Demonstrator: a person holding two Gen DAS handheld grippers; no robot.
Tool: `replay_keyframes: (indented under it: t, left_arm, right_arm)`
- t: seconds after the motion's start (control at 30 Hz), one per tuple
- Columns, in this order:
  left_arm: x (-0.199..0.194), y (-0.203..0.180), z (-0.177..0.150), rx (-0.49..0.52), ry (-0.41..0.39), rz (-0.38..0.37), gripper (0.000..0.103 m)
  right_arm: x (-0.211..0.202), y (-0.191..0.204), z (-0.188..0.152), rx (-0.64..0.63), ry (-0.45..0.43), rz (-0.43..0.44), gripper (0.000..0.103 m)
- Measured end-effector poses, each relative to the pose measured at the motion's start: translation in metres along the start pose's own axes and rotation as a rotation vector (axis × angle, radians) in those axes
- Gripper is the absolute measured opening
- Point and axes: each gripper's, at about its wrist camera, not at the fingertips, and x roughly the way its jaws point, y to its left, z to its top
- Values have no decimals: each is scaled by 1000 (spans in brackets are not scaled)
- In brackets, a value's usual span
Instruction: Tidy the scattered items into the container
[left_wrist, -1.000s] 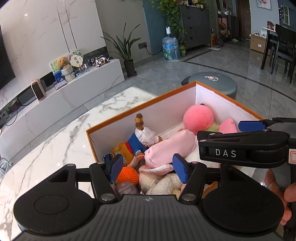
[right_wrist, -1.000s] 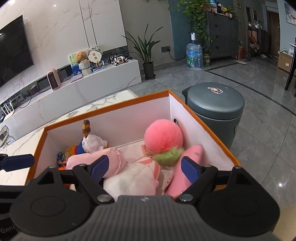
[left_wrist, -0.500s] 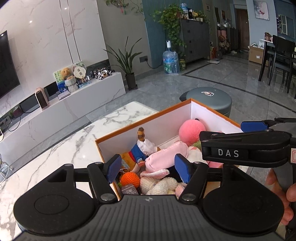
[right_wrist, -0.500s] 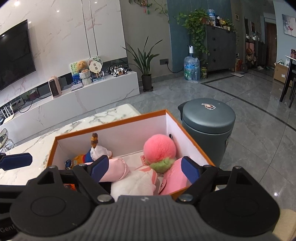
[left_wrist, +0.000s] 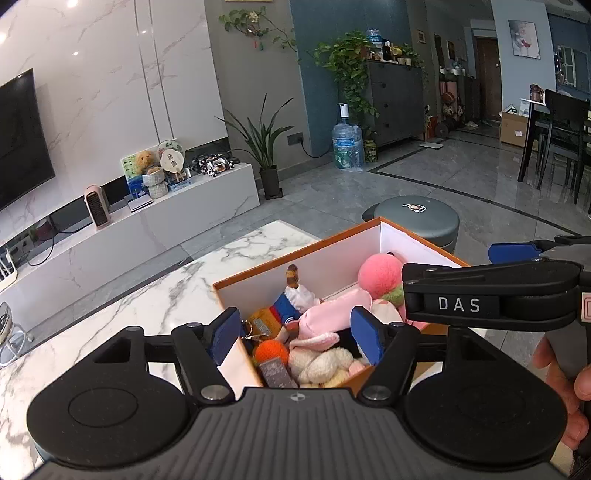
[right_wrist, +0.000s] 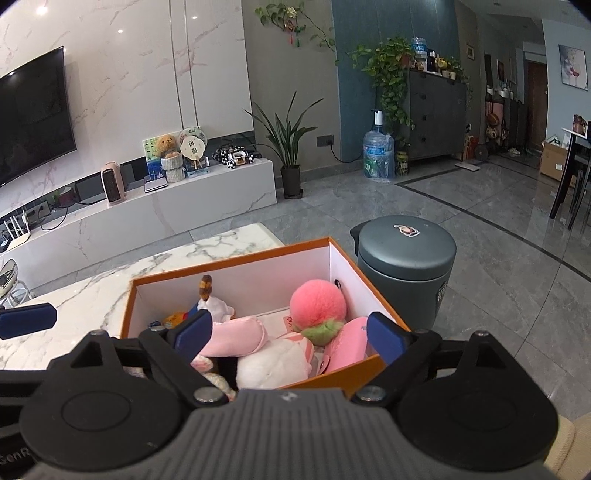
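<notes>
Only clear text: "DAS", white capitals on black body of my right gripper (left_wrist: 491, 295), seen from left wrist cam. On right wrist cam, partial "GenR" in grey letters at bottom-left edge, on black body of my left gripper (right_wrist: 14, 456), rest cut off. Sticker on grey bin lid (right_wrist: 406, 230), fan print on TV shelf (right_wrist: 194, 147): too small to read.

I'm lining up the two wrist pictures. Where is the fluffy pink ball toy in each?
Left wrist: pink ball toy lies right of centre, in the orange box's far right corner.
Right wrist: pink ball toy sits at centre, by the box's right wall.
Shared landmark: the grey round bin behind the box.
</notes>
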Motion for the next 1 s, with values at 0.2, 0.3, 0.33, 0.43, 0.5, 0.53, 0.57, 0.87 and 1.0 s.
replay_keyframes:
  t: [0.2, 0.3, 0.33, 0.43, 0.5, 0.53, 0.57, 0.87, 1.0]
  left_arm:
    - [-8, 1, -11, 16, 73, 12, 78]
    - [-8, 1, -19, 17, 129, 21, 79]
    - [-9, 2, -22, 10, 142, 18, 79]
    - [-12, 5, -32, -7, 175, 13, 81]
    - [-15, 5, -38, -15, 186, 15, 82]
    - [-17, 5, -41, -19, 186, 18, 84]
    - [-19, 5, -44, -23, 186, 20, 85]
    - [-45, -2, -59, -17, 132, 45, 85]
    - [-56, -6, -67, 1, 114, 61, 86]
  right_arm:
    - [-13, 15, -8, -67, 30, 8, 95]
    - [-15, 24, -15, -106, 89, -1, 95]
    - [-16, 26, -18, -114, 104, -3, 95]
    - [-20, 29, -28, -125, 139, -5, 95]
    - [-22, 30, -35, -123, 159, -4, 95]
    - [-23, 30, -37, -122, 166, -3, 96]
    - [-25, 30, -41, -122, 171, -3, 96]
    - [-47, 29, -58, -108, 137, -7, 97]
    - [-58, 29, -65, -100, 126, -11, 97]
